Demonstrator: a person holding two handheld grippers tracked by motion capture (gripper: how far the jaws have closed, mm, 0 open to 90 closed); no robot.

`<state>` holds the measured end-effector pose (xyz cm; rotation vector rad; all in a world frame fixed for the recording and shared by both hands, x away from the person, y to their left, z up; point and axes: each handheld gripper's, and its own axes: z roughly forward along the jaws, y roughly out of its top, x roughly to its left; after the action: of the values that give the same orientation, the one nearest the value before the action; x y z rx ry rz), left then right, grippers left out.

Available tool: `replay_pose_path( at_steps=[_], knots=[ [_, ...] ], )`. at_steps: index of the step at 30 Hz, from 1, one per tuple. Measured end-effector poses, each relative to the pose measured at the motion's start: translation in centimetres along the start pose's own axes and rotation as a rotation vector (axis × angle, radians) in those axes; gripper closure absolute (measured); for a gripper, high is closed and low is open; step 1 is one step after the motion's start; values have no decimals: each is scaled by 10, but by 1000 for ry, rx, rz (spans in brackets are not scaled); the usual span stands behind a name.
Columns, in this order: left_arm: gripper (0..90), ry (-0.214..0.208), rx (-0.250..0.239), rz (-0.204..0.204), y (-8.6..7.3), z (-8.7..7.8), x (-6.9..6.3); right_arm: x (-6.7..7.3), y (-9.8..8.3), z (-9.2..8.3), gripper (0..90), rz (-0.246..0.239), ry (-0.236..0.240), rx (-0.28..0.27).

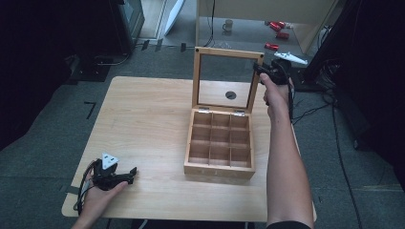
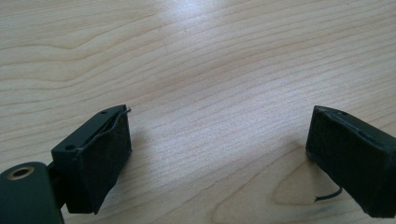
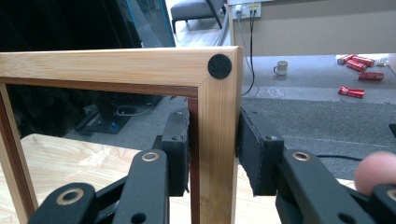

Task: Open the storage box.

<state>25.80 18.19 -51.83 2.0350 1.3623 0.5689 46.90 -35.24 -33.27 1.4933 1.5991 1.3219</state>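
Observation:
A wooden box (image 1: pixel 218 170) with several empty compartments stands on the table, right of centre. Its glass-paned lid (image 1: pixel 228 53) is up, close to vertical. My right gripper (image 1: pixel 262 69) is at the lid's top right corner. In the right gripper view the jaws press on both sides of the lid frame's right post (image 3: pixel 219 121), just below a black round bumper (image 3: pixel 219 66). My left gripper (image 1: pixel 131 175) rests low near the table's front left corner. Its jaws stand wide apart over bare wood (image 2: pixel 219 140), holding nothing.
The light wooden table (image 1: pixel 143 119) has bare room left of the box. A dark round hole (image 1: pixel 230 95) in the tabletop shows through the glass. On the grey floor beyond lie a mug (image 3: pixel 280 68), red cans (image 3: pixel 351 92) and cables (image 1: pixel 334 124).

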Motion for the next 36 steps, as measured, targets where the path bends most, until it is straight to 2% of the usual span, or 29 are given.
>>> replay_pose_path(
  at_steps=[3, 5, 7, 8, 9, 11, 12, 13, 16, 27, 29, 30, 33, 36],
  knots=[
    [69, 0, 0, 0, 0, 0, 0, 1, 0, -1, 657, -5, -3, 2],
    [69, 0, 0, 0, 0, 0, 0, 0, 0, -2, 611, 3, 9, 1],
    [69, 0, 0, -1, 0, 0, 0, 2, 0, -2, 452, -11, 22, 3],
    [69, 0, 0, -1, 0, 0, 0, 4, 0, -2, 337, -27, 13, 5],
    [69, 0, 0, -1, 0, 0, 0, 4, 0, -2, 337, -27, 13, 5],
    [69, 0, 0, 0, 0, 0, 0, 7, 1, -3, 111, -29, 37, 11],
    [69, 0, 0, -1, 0, 0, 0, 9, 1, -5, 47, -20, 53, 14],
    [69, 0, 0, -1, 0, 0, 0, 10, 1, -7, 25, -26, 56, 10],
    [69, 0, 1, 1, 0, 0, 0, 13, 0, -12, 1, -32, 57, 13],
    [69, 0, -1, -3, 0, 0, 0, 13, -9, -39, 0, -54, 34, 17],
    [69, 1, -1, -1, 0, 0, 0, 12, -14, -46, 0, -41, 47, 20],
    [69, 1, -1, -1, 0, 0, 0, 12, -19, -52, 0, -61, 40, 28],
    [69, 0, -1, -2, 0, 0, 0, 10, -24, -60, 0, -64, 42, 30],
    [68, 2, -1, -2, 0, 0, 0, 5, -32, -78, 0, -60, 48, 23]
  ],
)
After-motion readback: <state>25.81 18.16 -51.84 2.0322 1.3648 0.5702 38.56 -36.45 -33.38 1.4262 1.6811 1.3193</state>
